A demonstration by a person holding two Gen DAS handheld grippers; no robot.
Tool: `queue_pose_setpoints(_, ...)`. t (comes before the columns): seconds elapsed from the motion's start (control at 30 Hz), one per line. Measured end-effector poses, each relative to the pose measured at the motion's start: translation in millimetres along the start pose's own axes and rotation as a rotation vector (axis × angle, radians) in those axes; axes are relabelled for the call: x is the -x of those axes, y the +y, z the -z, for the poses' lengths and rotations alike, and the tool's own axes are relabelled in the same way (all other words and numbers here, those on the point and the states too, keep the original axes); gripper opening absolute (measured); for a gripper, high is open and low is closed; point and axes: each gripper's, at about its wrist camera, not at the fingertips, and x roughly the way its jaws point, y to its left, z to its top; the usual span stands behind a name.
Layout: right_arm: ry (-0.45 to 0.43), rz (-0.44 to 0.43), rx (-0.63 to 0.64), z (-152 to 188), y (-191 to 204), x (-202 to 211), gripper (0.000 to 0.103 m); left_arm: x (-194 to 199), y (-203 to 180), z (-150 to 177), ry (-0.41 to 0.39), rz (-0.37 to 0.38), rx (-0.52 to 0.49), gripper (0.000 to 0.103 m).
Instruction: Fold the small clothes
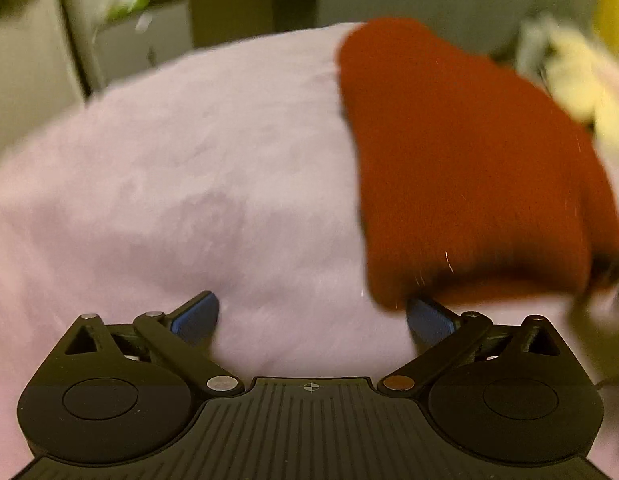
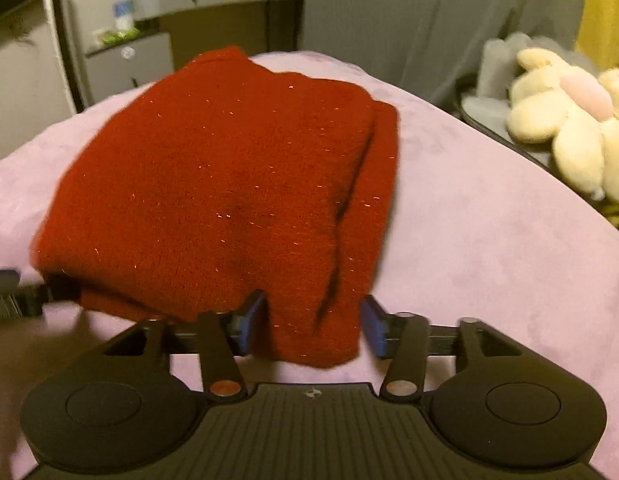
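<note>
A dark red knitted garment lies folded on a pink fuzzy blanket. In the right wrist view its near corner hangs between my right gripper's blue pads, which stand apart around it without pressing it. In the left wrist view the garment lies to the right, its near edge over the right pad. My left gripper is wide open over bare blanket. The left gripper also shows at the left edge of the right wrist view, beside the garment's near left corner.
A cream plush toy lies off the blanket's right side. A grey shelf unit and a dark cabinet stand behind the bed, a grey curtain at the back right.
</note>
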Motion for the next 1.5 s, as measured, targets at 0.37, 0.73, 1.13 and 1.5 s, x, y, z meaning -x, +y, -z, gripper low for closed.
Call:
queue_pose_setpoints(0.37, 0.079, -0.009, -0.079, 40, 24, 87, 0.099, 88, 29, 0, -0.076, 0.046, 0.086, 0.103)
queue_pose_setpoints(0.73, 0.036, 0.007, -0.098, 23, 38, 128, 0.099, 110, 28, 1, -0.035, -0.024, 0.051, 0.103)
queue_pose_setpoints(1.13, 0.094, 0.046, -0.110, 8, 39, 124, 0.099, 104, 10, -16, 0.032, 0.015, -0.022, 0.103)
queue_pose_setpoints(1.5, 0.102, 0.057, -0.127, 1, 35, 121, 0.099, 99, 6, -21, 0.053, 0.014, -0.034, 0.103)
